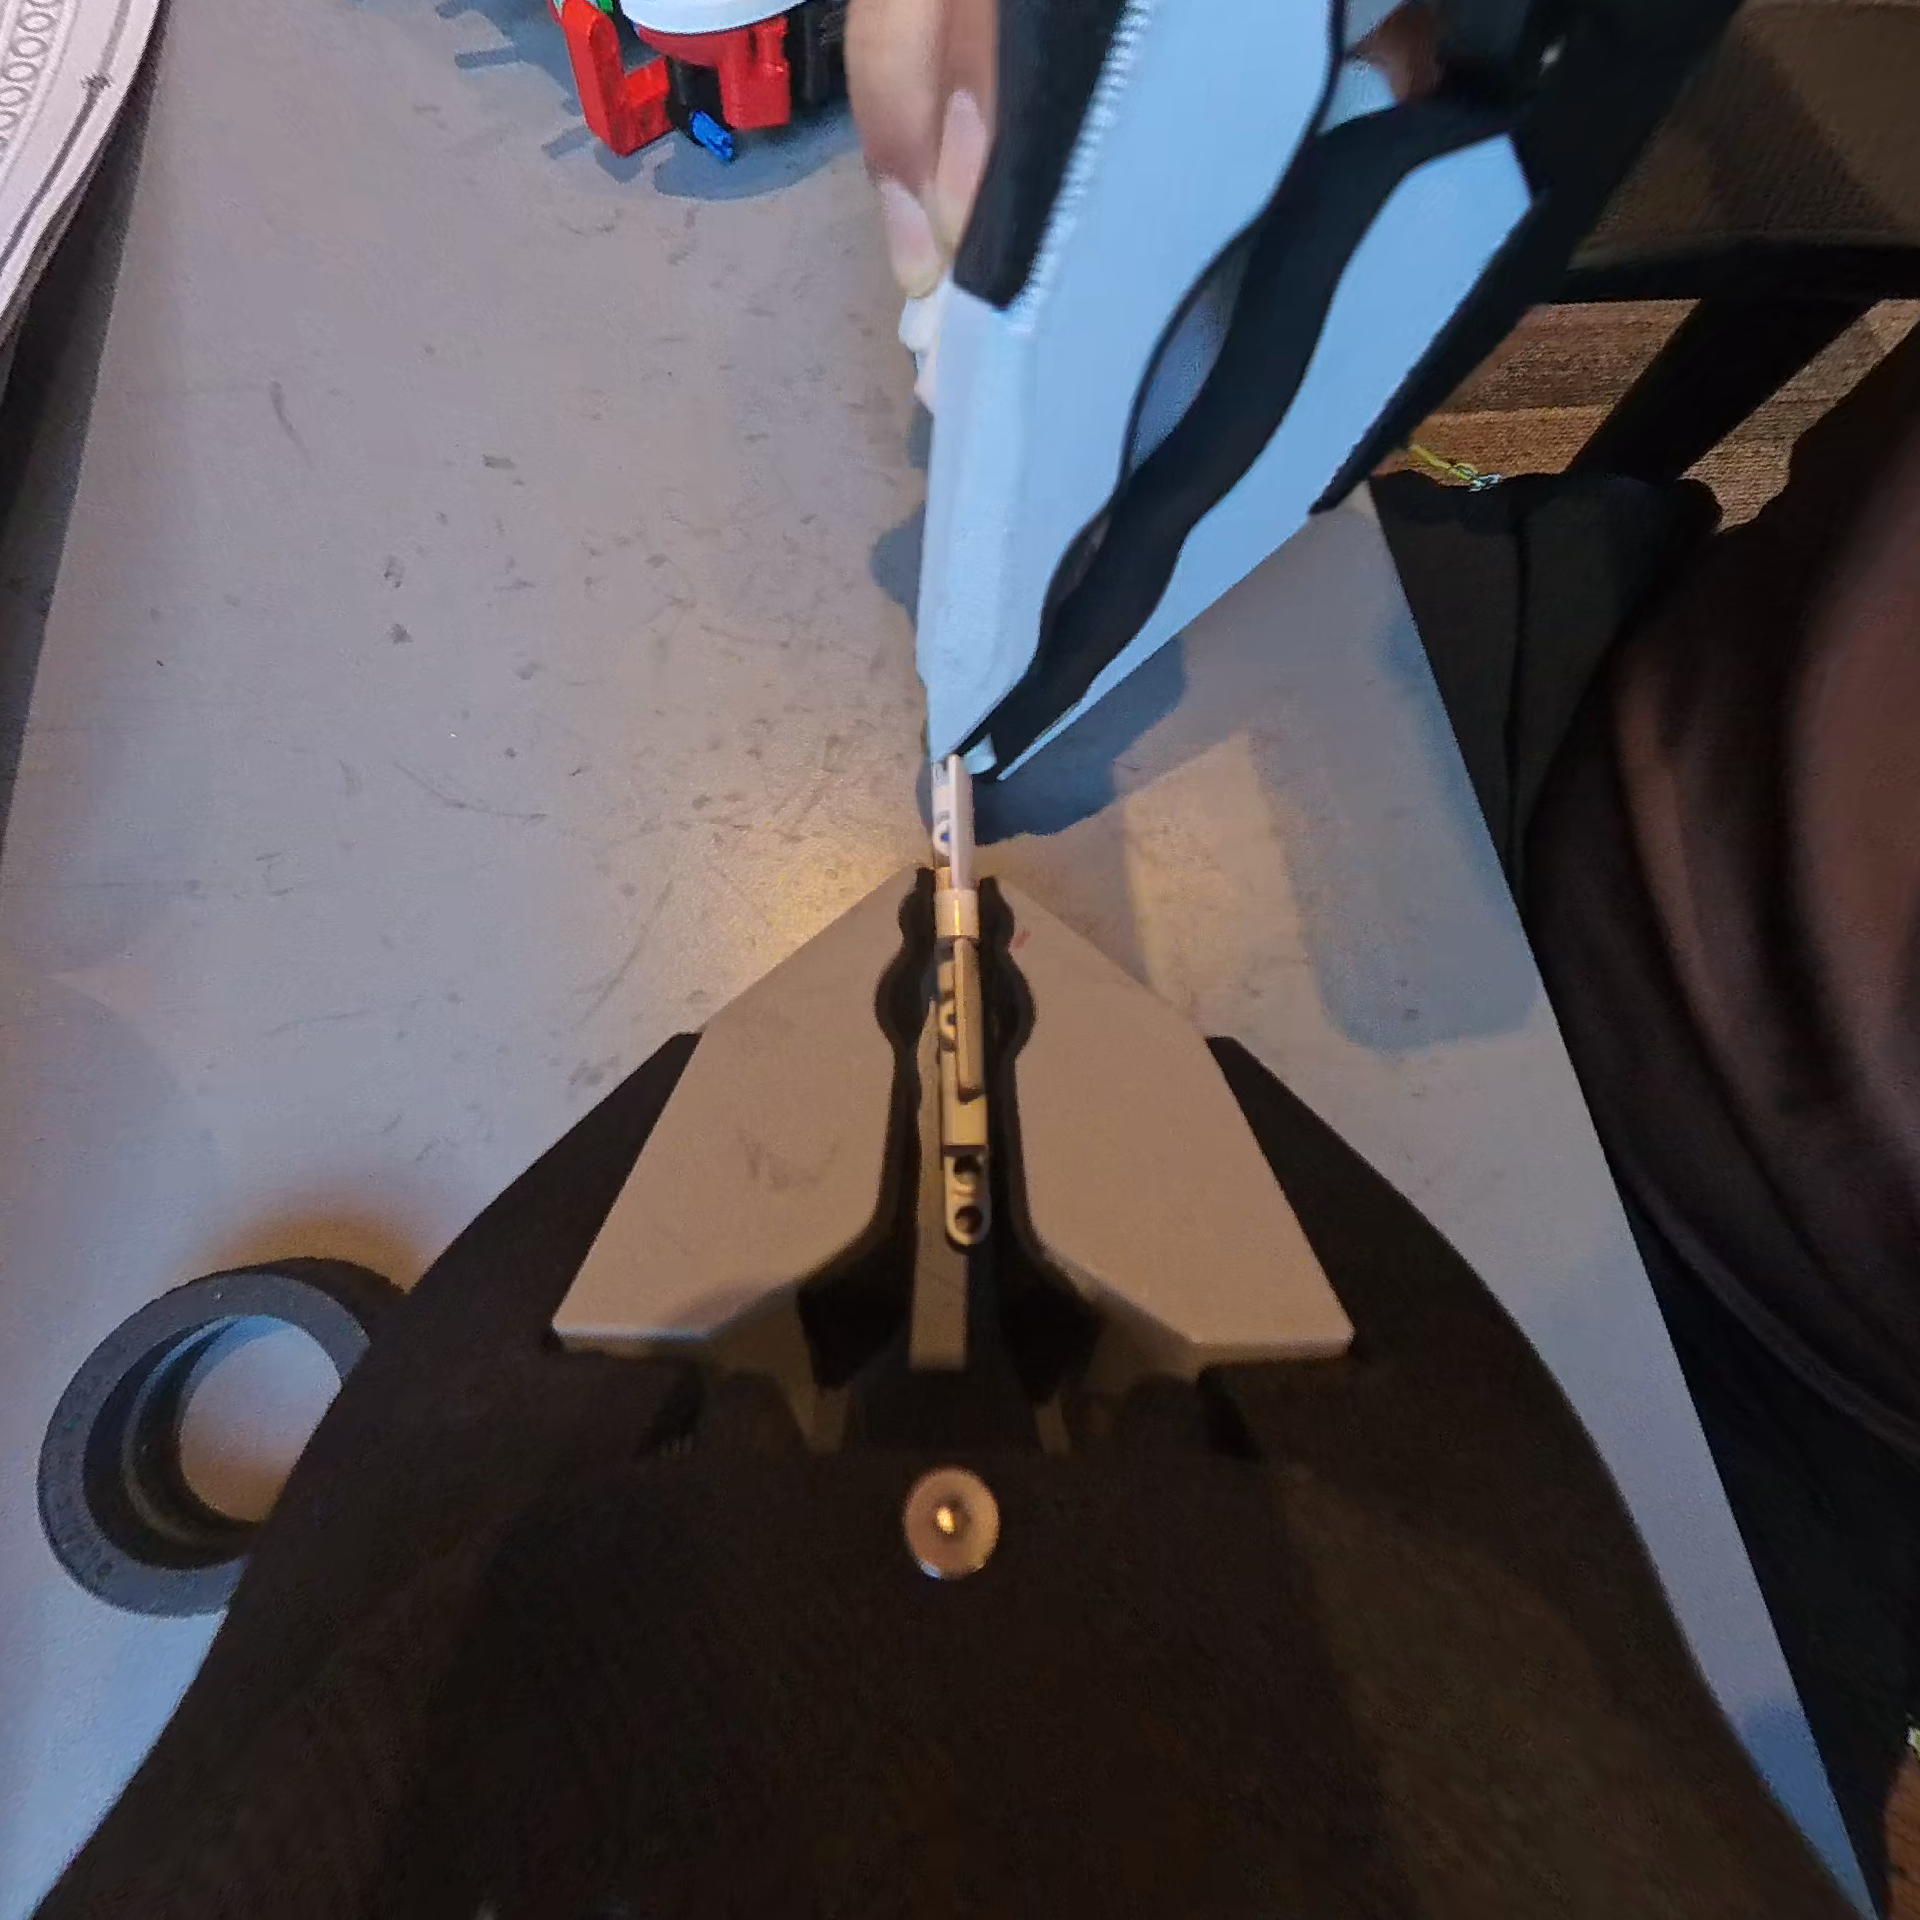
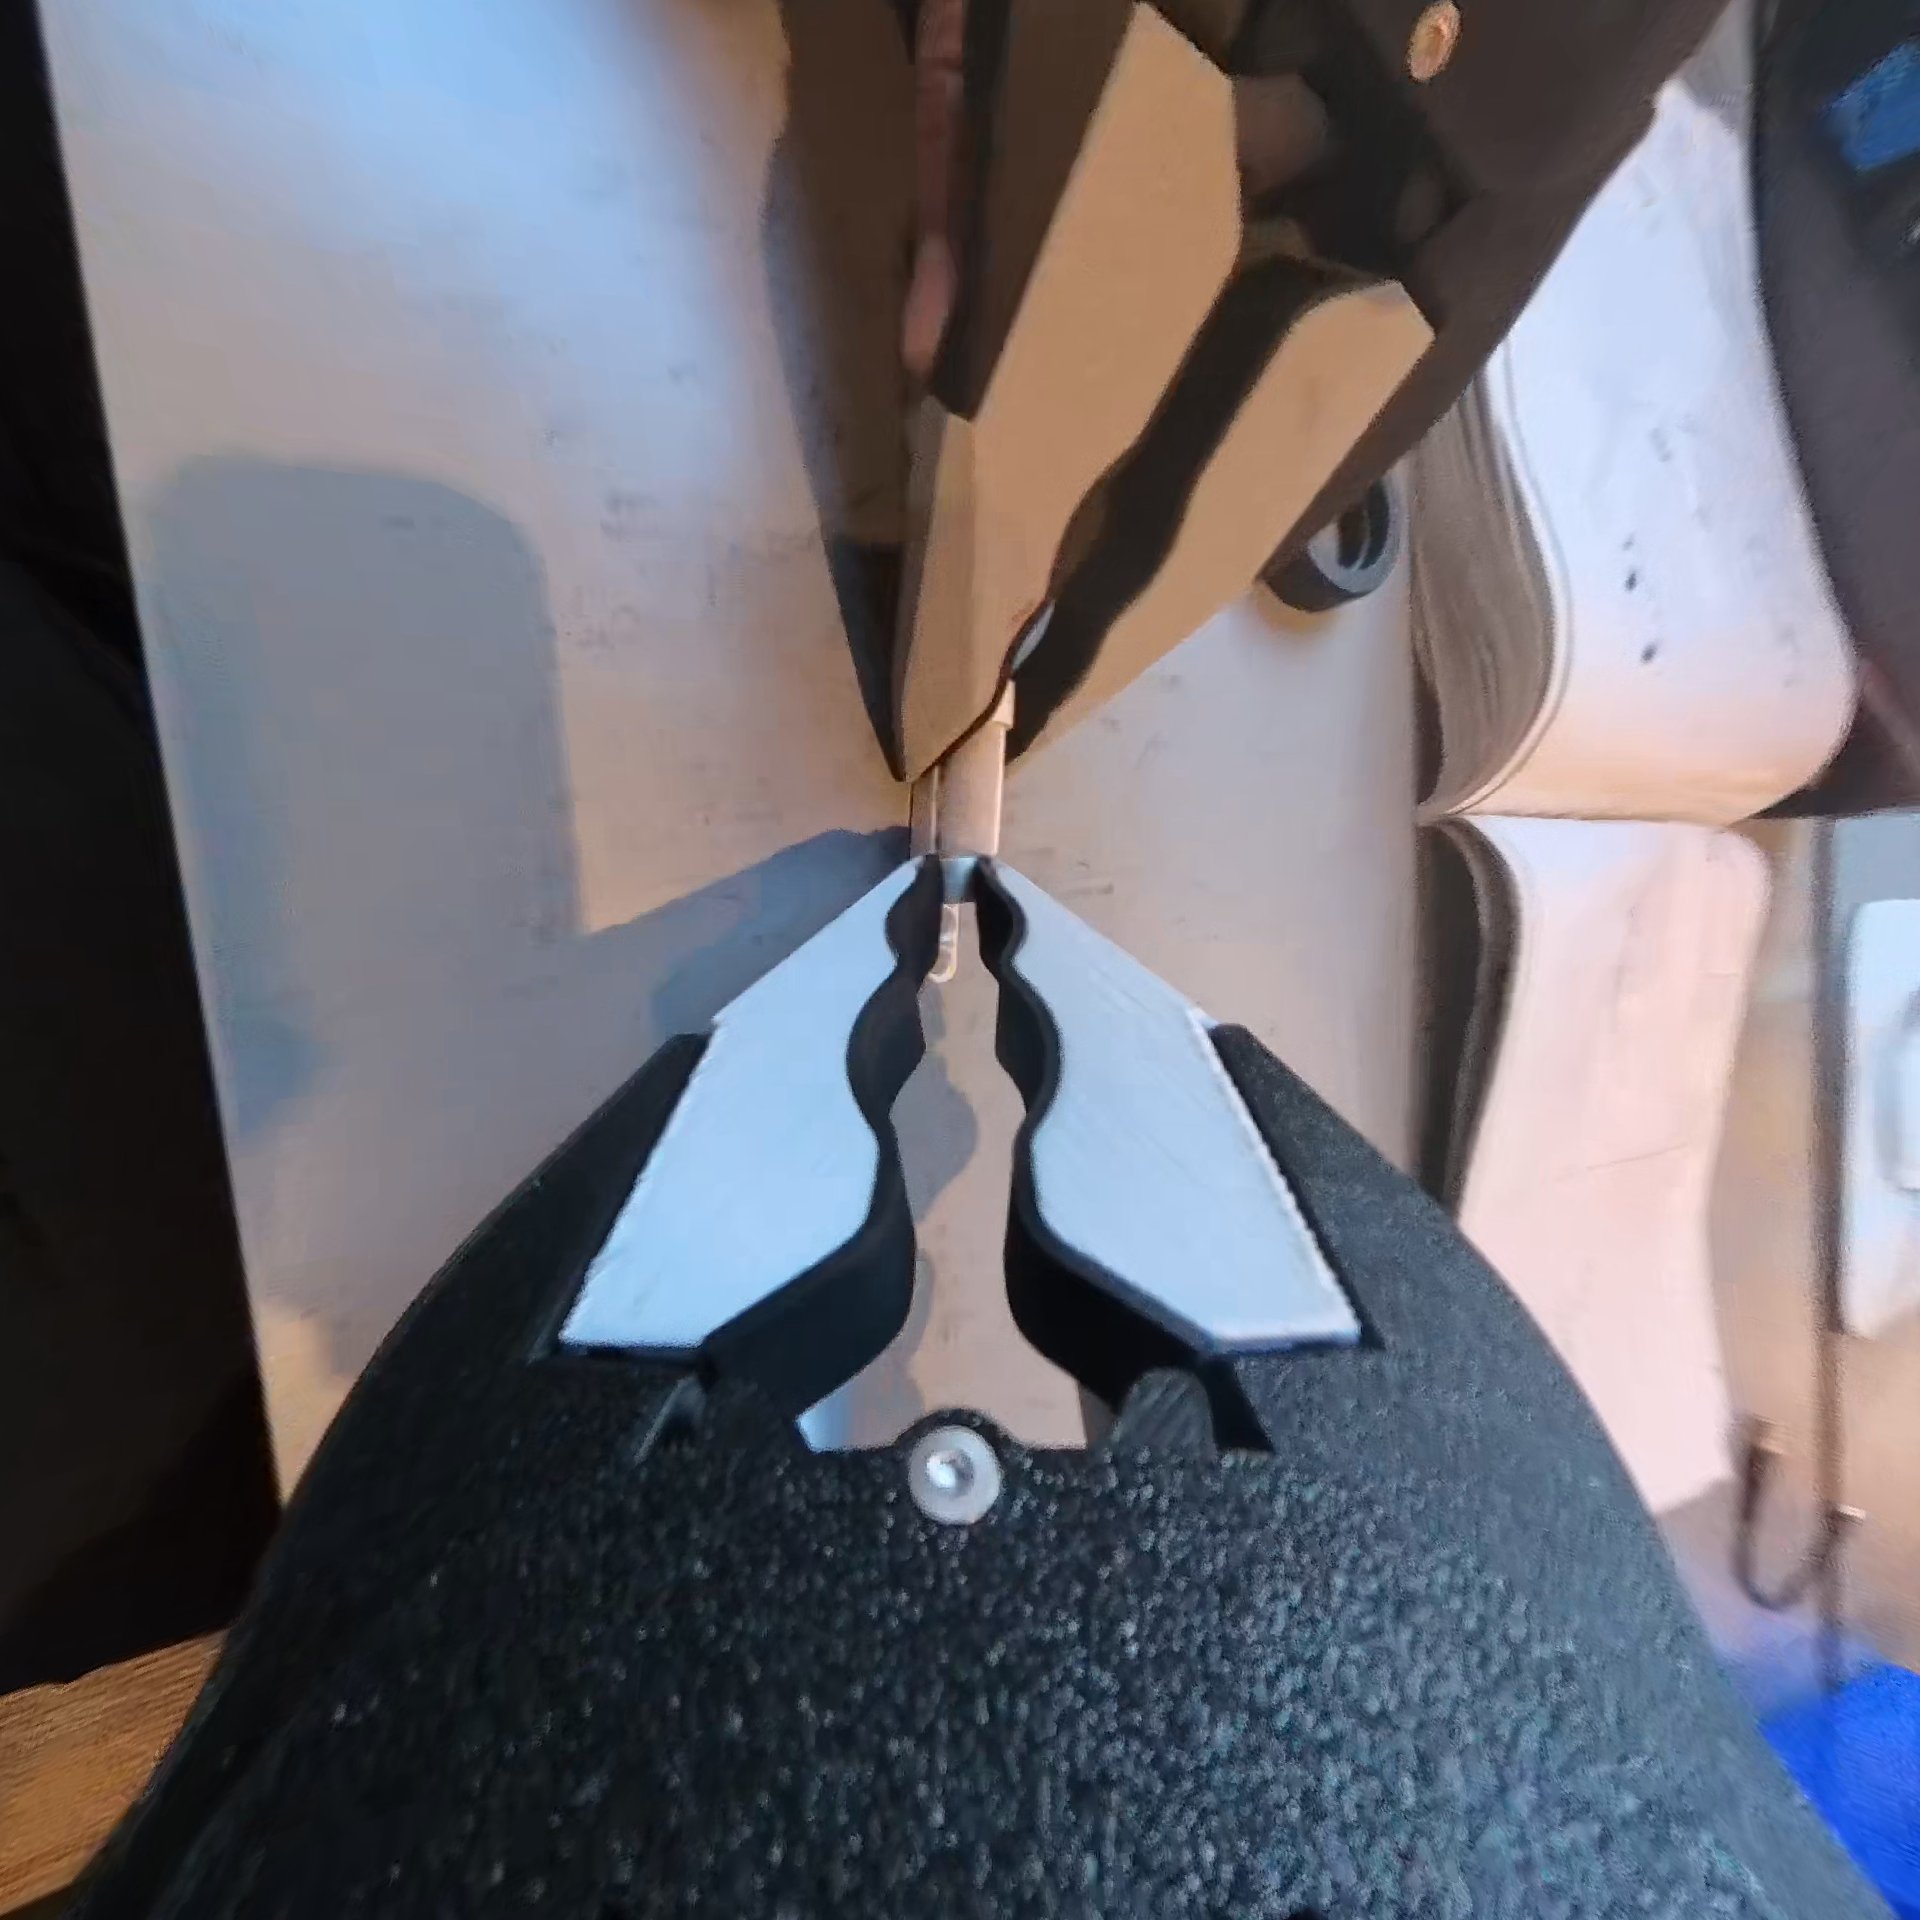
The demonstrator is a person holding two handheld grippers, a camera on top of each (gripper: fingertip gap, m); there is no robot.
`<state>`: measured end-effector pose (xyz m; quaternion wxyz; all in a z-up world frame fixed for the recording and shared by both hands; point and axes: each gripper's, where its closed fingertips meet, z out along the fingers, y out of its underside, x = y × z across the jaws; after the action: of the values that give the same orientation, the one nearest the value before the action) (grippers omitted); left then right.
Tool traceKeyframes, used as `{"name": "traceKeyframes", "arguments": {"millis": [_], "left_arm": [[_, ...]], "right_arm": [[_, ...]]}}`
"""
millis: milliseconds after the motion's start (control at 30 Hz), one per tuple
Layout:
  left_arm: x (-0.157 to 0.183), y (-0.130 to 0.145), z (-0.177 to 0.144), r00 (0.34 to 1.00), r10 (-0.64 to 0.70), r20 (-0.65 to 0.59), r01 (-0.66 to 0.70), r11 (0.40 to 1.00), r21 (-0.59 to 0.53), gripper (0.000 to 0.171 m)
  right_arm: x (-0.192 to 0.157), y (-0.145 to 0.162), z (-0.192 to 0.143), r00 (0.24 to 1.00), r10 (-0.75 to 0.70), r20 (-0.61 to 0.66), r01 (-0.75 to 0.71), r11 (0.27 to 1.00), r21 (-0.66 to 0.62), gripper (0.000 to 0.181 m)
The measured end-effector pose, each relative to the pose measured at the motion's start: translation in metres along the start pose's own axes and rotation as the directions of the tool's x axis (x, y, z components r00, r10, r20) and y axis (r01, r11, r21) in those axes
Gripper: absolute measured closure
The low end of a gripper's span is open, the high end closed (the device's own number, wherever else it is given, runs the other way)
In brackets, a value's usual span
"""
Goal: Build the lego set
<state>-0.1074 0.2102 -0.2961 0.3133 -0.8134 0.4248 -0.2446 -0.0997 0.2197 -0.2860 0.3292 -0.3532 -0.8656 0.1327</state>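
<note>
While the scuffed grey bench point(image 1: 436, 644) lies mostly bare, a few things ring the work: a black rubber tyre ring point(image 1: 187, 1434) just beside the left tongs' black housing, a red, white and blue part-built lego model point(image 1: 686, 73) at the far edge, and a printed paper sheet point(image 1: 52, 135) at the far left corner. The left tongs point(image 1: 954, 894), with flat grey plastic fingers lined by wavy black pads, are pressed nearly together around a long slim grey lego beam with pin holes point(image 1: 961, 1081), which lies lengthwise in the gap and ends in a pale collar at the tips. Meeting it tip to tip, the right tongs point(image 1: 961, 758) come down from above with a person's fingers point(image 1: 914, 187) on the housing, pinching a small white lego pin point(image 1: 954, 821) that lines up with the beam's end. Only the right wrist view shows that its own tongs point(image 2: 956, 873) touch just at the tips, the wavy gap behind standing wide, and that the tyre ring point(image 2: 1340, 561) sits half hidden behind the left tongs point(image 2: 961, 748); there the pin point(image 2: 951, 935) is a blurred sliver. A blue patch point(image 2: 1849, 1766) shows at the lower right corner.
</note>
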Motion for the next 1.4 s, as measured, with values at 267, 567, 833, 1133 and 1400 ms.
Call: {"name": "traceKeyframes", "arguments": {"millis": [267, 567, 833, 1133, 1400], "left_arm": [[-0.001, 0.0, 0.0, 1.0, -0.015, -0.006, 0.015, 1.0, 0.002, 0.167], [0.001, 0.001, 0.0, 1.0, 0.002, 0.0, -0.002, 1.0, -0.004, 0.166], [0.002, 0.0, 0.001, 1.0, 0.01, 0.01, -0.01, 1.0, -0.002, 0.166], [0.003, -0.001, 0.003, 1.0, 0.014, 0.008, -0.014, 1.0, -0.002, 0.166], [0.003, -0.001, 0.002, 1.0, 0.008, 0.002, -0.008, 1.0, -0.001, 0.167]], "right_arm": [[0.002, 0.001, 0.001, 0.846, 0.373, 0.38, -0.376, 0.924, -0.069, 0.174], [-0.003, 0.0, 0.002, 0.933, 0.184, 0.311, -0.175, 0.983, -0.056, 0.173], [-0.001, -0.004, -0.002, 0.944, 0.242, 0.222, -0.266, 0.96, 0.085, 0.173], [-0.001, -0.006, -0.006, 0.919, 0.281, 0.277, -0.317, 0.944, 0.093, 0.175], [-0.001, -0.005, -0.007, 0.876, 0.354, 0.328, -0.392, 0.918, 0.056, 0.176]]}}
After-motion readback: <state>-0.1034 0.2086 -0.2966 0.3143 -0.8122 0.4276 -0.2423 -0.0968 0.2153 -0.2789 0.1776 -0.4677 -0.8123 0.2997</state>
